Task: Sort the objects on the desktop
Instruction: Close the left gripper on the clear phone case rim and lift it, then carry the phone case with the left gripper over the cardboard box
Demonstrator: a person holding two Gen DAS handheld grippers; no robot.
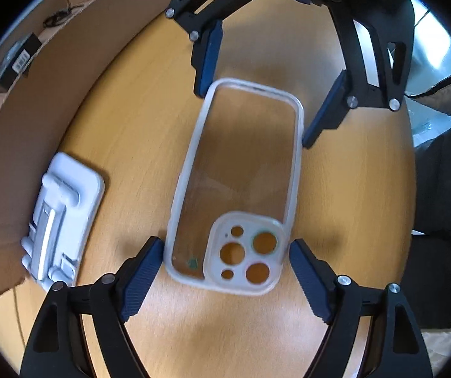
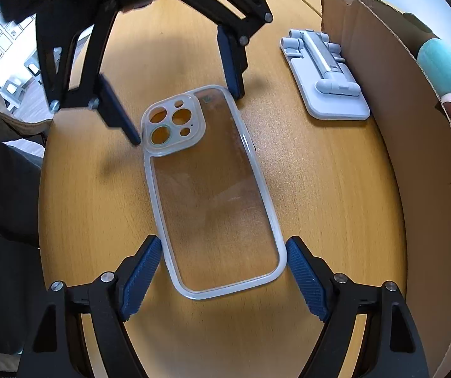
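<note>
Clear phone case (image 1: 241, 186) lying flat on wood surface (image 1: 351, 204), camera cutout end toward 6 o'clock in left wrist view, toward 11 o'clock in right wrist view (image 2: 212, 189).

Left tongs (image 1: 227, 271) pointing steeply down, straddling the cutout end; jaws standing apart, blue pads (image 1: 143, 274) sitting just beside both long edges, w/ the left pad abt touching the rim and a small gap at the right one. Not clamping.

Right tongs (image 2: 223, 271) doing same at the plain end of the case; jaws apart, pads (image 2: 141, 275) just beside the edges, case between them, contact hard to tell. In left wrist view right tongs (image 1: 253, 116) showing at 12 o'clock, flanking the far end.

White folding stand (image 1: 61, 217) lying flat at 9 o'clock of the case in left view, at 1 o'clock in right view (image 2: 326, 78), apart from the case, near cardboard box (image 1: 52, 94) wall. Box holding small black item (image 1: 17, 60), blurry. Person's hand in teal fingerless glove (image 2: 446, 72) resting on the box edge at 2 o'clock, right view.
</note>
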